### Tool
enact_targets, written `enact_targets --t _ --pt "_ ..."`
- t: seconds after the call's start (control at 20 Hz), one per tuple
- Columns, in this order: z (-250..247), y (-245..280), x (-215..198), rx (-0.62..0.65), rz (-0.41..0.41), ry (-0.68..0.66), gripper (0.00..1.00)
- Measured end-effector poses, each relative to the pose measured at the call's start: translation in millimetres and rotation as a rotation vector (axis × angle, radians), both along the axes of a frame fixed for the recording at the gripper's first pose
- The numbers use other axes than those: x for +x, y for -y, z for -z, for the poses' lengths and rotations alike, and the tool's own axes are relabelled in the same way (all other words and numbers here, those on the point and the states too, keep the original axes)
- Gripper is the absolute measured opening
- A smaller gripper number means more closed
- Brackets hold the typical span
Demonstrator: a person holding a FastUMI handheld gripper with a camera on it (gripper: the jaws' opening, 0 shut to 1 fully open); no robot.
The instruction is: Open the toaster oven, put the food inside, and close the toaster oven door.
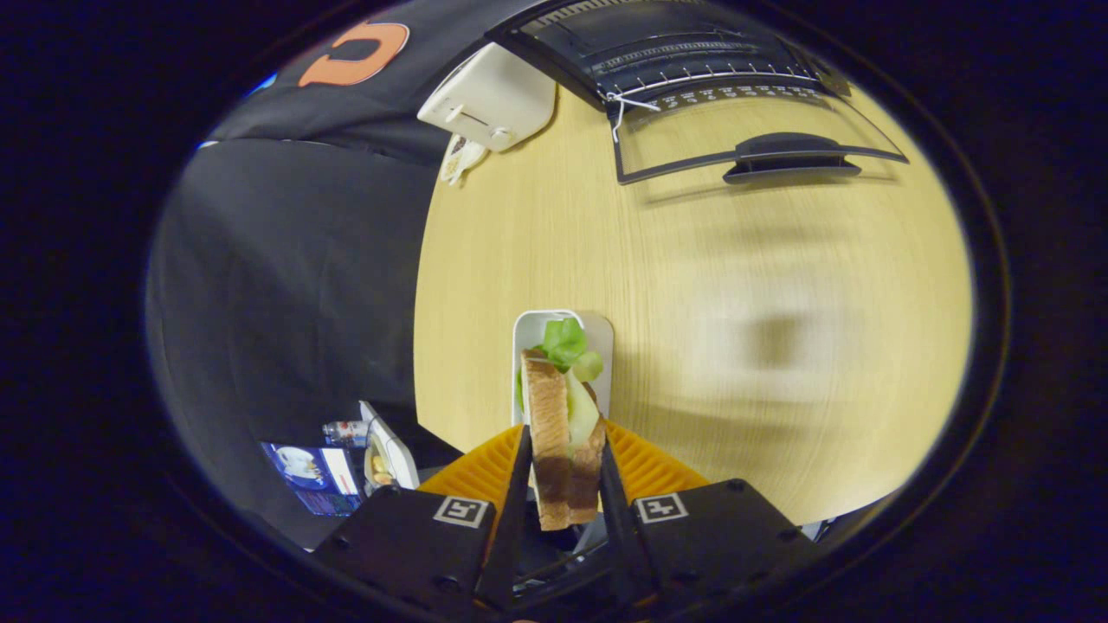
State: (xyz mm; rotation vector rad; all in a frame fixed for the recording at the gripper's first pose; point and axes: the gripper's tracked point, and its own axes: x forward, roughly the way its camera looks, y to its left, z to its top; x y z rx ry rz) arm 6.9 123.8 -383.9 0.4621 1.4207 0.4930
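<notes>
The gripper point(561, 472) is clamped on a sandwich point(561, 433), both fingers pressing its bread slices edge-on so it stands between them, lettuce and a pale filling poking out of its far end. Just beyond the sandwich, and seemingly below it, sits a small white tray point(602, 333) on the wooden table point(736, 285); whether the sandwich touches the tray I cannot tell.

Well beyond the tray, at the far side of the table, stands the toaster oven point(675, 52) with its glass door point(744, 138) folded down flat and its dark handle point(792, 156) facing the gripper; the wire rack inside is in view. Left of the toaster oven lies a cream-white appliance point(489, 99).

So the door is open and the food appears ready to carry across. The risks, as I judge them: the loose lettuce or filling could slide out if the sandwich tilts in transit, and a low approach could catch the bread on the door's handle or front edge.
</notes>
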Motion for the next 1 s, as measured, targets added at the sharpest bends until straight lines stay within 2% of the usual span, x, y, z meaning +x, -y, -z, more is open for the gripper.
enact_targets --t 0.1,0.3,0.6,0.75,1.0 --pt "-6 -4 -1 0.010 0.002 -0.002 0.43" --pt "-34 0 4 0.049 0.020 0.028 0.36" --pt "-95 24 14 0.143 0.105 0.040 0.33" --pt "-125 35 23 0.181 0.142 0.092 0.32" --pt "-163 68 60 0.258 0.283 0.191 0.32"
